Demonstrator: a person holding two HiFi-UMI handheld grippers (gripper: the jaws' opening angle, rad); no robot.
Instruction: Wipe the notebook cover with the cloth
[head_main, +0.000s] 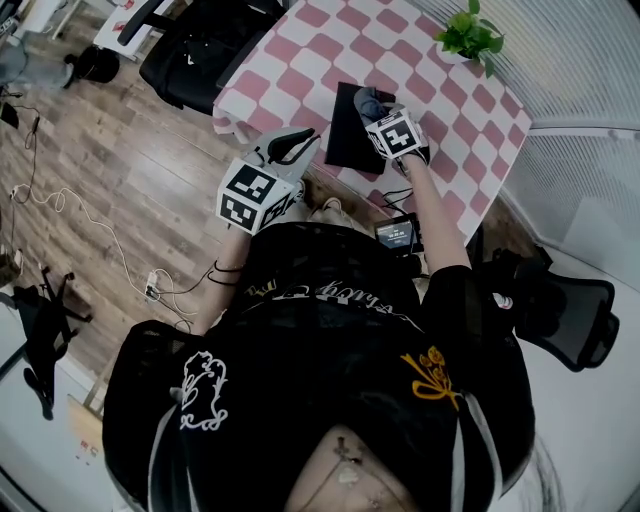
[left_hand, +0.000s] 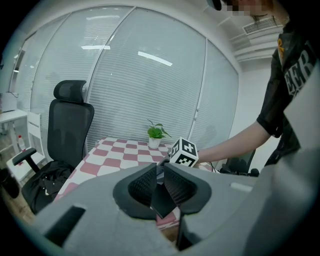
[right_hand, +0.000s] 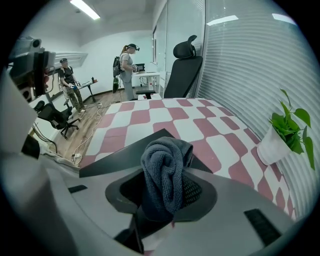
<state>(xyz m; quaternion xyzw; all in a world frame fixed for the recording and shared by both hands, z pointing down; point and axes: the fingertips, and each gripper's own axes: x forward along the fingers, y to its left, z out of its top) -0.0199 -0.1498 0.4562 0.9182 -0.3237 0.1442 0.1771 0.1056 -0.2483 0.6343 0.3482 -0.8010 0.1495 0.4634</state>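
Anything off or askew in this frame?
Only minor: the black notebook lies right at the table's near edge, its corner at or just past it. The cloth is bunched in the right gripper's jaws. Nothing spilled or damaged.

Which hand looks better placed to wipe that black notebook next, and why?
Right. The right gripper has its fingers clamped on the cloth, right over the notebook on the table. The left gripper is empty, fingers together, held near the table's edge, short of the notebook.

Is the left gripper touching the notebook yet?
Apart. Head view shows the left gripper short of the notebook, tablecloth visible between them.
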